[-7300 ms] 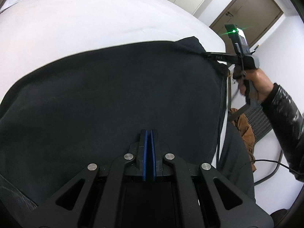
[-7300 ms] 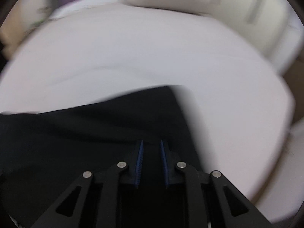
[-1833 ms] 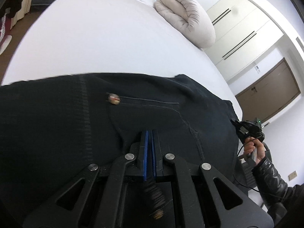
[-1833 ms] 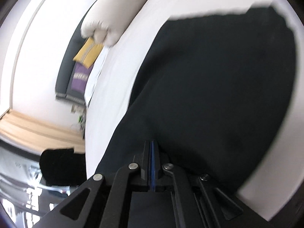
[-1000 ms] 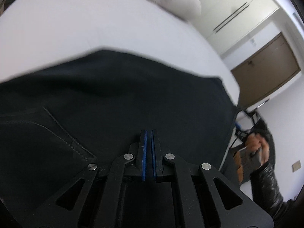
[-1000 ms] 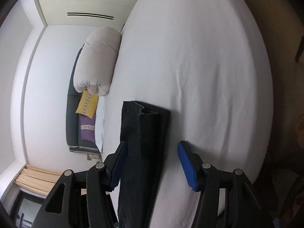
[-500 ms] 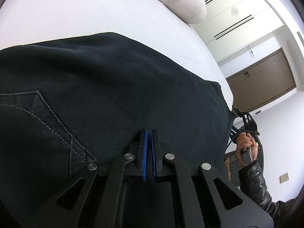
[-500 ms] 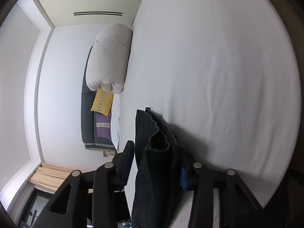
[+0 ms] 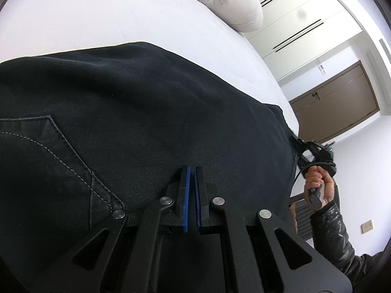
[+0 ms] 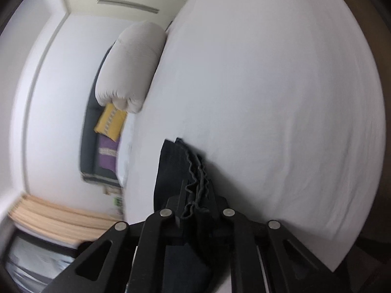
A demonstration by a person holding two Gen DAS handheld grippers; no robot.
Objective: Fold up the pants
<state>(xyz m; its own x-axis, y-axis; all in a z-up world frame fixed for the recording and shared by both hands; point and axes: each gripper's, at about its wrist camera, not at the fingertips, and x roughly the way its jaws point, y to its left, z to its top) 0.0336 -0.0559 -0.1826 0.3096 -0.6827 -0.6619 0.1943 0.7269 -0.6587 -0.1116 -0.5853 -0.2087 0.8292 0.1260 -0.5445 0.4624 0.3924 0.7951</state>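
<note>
Currently the pants (image 9: 151,112), dark denim with pale stitching on a back pocket (image 9: 48,156), lie spread over the white bed (image 9: 102,19), reaching toward its far corner. Left gripper (image 9: 191,171): blue pads pressed nearly together at the near edge of the fabric, with only a thin gap between them; pinching the denim. Right gripper (image 10: 196,202): fingers drawn in on a bunched stack of hem edges of the pants (image 10: 176,168), wavy layers standing up between the jaws; its blue pads are hidden by the cloth. In the left wrist view the right hand (image 9: 317,180) holds its gripper handle at the far end of the pants, beside the bed corner. Rolled beige duvet (image 9: 224,2) sits at the head of the bed. Yellow cushion (image 10: 111,120) and purple cushion (image 10: 107,150) lie beyond it. White wardrobe (image 9: 305,19) and brown door (image 9: 342,107) stand behind.
</note>
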